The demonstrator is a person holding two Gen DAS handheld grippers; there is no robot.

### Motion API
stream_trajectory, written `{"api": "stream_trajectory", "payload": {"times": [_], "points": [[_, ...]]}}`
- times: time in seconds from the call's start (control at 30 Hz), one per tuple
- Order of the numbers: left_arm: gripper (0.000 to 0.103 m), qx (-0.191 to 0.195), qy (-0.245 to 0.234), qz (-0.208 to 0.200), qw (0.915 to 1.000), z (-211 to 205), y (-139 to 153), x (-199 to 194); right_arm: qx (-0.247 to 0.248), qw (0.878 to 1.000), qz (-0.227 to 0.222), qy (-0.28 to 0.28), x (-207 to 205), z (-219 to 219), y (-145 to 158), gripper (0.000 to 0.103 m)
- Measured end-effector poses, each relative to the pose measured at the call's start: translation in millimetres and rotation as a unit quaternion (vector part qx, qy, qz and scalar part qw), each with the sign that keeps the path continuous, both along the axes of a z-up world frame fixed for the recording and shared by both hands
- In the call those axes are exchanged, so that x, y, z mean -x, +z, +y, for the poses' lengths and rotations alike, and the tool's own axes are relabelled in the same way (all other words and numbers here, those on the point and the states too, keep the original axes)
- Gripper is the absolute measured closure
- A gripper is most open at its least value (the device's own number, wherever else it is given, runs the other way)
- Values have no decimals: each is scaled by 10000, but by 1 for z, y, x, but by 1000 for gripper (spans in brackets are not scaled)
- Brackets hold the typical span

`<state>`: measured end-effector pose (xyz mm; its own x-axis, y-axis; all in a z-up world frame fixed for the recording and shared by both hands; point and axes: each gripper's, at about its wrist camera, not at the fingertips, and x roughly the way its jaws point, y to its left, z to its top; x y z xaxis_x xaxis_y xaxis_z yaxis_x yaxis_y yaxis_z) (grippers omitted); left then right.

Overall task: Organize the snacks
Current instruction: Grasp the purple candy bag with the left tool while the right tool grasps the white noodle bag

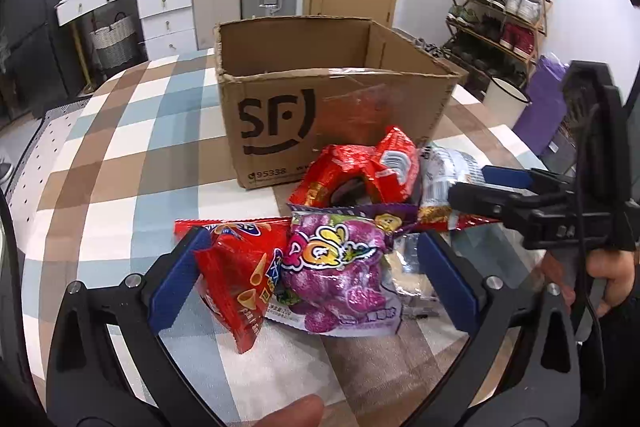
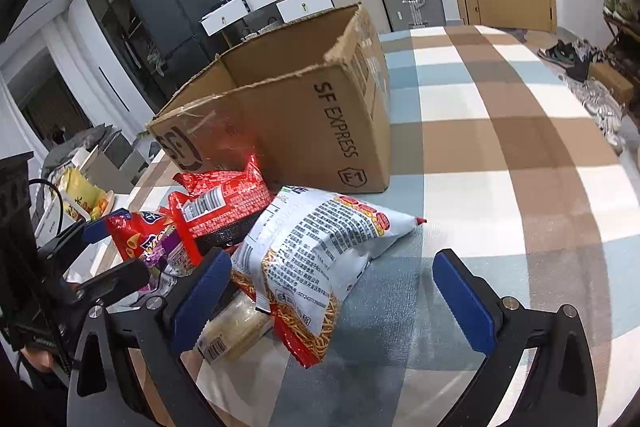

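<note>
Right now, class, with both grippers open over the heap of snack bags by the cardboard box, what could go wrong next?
1. The open left gripper straddles the purple snack bag and the overlapping red cone-snack bag; closing may grab both.
2. The white noodle-snack bag leans on a small clear packet of pale snacks, which may shift when the open right gripper lifts the bag.
3. The grippers sit close together and could collide.

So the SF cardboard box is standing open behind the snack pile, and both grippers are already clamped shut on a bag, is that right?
Not quite. The SF cardboard box does stand open behind the snack pile, but neither gripper is clamped. The left wrist view shows the left gripper open around the purple snack bag; the right wrist view shows the right gripper open around the white noodle snack bag.
</note>
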<state>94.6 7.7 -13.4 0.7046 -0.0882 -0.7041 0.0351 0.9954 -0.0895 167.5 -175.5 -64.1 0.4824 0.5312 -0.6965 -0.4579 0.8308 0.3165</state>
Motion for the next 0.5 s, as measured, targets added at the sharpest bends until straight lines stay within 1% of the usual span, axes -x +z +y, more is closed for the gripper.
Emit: {"api": "stream_trajectory", "payload": {"times": [0.07, 0.13, 0.2, 0.27, 0.37, 0.43, 0.5], "points": [[2, 132, -92, -46, 9999, 0, 2, 1, -3, 10000, 34, 4, -2, 0, -3, 0], [9, 230, -208, -73, 9995, 0, 3, 2, -29, 10000, 29, 32, -2, 1, -3, 0], [22, 179, -272, -90, 9994, -2, 6, 4, -54, 10000, 14, 65, -1, 2, -3, 0], [25, 144, -330, -130, 9993, -3, 9, 6, -68, 9999, 3, 103, 0, 3, -4, 1], [26, 229, -332, -175, 9990, -1, 14, 9, -55, 9999, 12, 135, 0, 5, -6, 1], [26, 172, -338, -233, 9990, 0, 16, 11, -75, 9998, 58, 162, -1, 7, -7, 1], [26, 148, -332, -183, 9992, 0, 14, 10, -112, 9998, 61, 154, -1, 7, -7, 2]]}}
